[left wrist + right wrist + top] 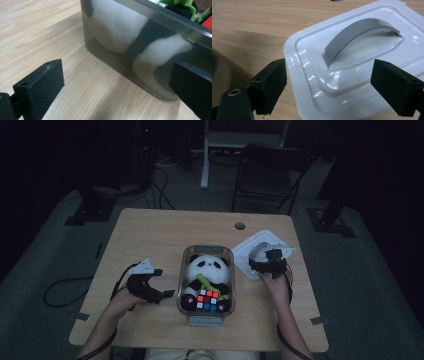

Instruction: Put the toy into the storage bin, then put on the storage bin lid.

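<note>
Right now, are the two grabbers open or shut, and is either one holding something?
Left gripper: open, holding nothing, beside the clear box.
Right gripper: open, holding nothing, over the white lid.

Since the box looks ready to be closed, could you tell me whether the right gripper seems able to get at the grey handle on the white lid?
Probably yes. The right gripper hangs just over the white lid with its jaws wide apart, and nothing lies between them and the grey handle.

White lid (362, 65) with grey handle (357, 32), black-and-white panda (206, 272), multicoloured cube (208, 300), black grippers (145, 287)
</note>
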`<state>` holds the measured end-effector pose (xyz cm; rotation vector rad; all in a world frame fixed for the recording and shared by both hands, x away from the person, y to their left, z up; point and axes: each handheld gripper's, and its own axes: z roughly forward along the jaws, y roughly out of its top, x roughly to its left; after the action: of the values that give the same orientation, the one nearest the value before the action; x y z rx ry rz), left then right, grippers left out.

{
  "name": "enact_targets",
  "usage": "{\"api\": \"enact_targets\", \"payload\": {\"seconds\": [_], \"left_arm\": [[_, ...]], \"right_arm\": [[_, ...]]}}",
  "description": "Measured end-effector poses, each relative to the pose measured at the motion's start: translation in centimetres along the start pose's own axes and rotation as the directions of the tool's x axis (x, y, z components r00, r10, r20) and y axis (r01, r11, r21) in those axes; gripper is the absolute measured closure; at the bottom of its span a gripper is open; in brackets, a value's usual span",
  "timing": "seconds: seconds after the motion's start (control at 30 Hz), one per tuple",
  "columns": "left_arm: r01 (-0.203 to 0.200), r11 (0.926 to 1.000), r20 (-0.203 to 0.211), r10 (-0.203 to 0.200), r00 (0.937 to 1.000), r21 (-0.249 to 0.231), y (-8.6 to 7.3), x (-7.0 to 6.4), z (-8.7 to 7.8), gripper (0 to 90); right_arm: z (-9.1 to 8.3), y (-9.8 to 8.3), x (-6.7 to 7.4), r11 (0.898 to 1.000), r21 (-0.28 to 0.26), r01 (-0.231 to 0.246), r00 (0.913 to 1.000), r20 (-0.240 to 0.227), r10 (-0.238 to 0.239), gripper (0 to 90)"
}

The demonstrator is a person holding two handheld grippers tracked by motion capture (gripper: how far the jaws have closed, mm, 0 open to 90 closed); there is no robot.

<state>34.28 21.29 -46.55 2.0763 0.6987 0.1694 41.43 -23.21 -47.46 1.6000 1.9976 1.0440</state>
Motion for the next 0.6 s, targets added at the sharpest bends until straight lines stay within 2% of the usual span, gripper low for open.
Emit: {"api": "enact_targets", "payload": {"seconds": [0.13, 0.2, 0.4, 0.6], "left_arm": [[-0.001, 0.9999, -0.002, 0.001, 1.0, 0.011, -0.4, -0.1, 0.4, 0.8], [0.001, 0.9999, -0.001, -0.001, 1.0, 0.012, -0.4, -0.2, 0.6, 0.8], [-0.011, 0.9999, 0.011, 0.011, 0.9999, 0.01, -0.4, -0.4, 1.0, 0.8], [-0.022, 0.9997, 0.013, 0.022, 0.9997, 0.004, -0.1, -0.6, 1.1, 0.8]], "right_arm": [[1.2, 0.4, -0.3, 0.999, -0.002, -0.032, 0.9987, 0.039, 0.033, 13.4], [2.0, 0.7, -0.5, 0.999, 0.003, -0.032, 0.9977, 0.06, 0.032, 13.4], [4.5, 1.8, -1.1, 0.998, 0.02, -0.062, 0.9904, 0.125, 0.059, 13.4], [6.3, 2.5, -1.0, 0.998, 0.034, -0.06, 0.9726, 0.227, 0.051, 14.1]]}}
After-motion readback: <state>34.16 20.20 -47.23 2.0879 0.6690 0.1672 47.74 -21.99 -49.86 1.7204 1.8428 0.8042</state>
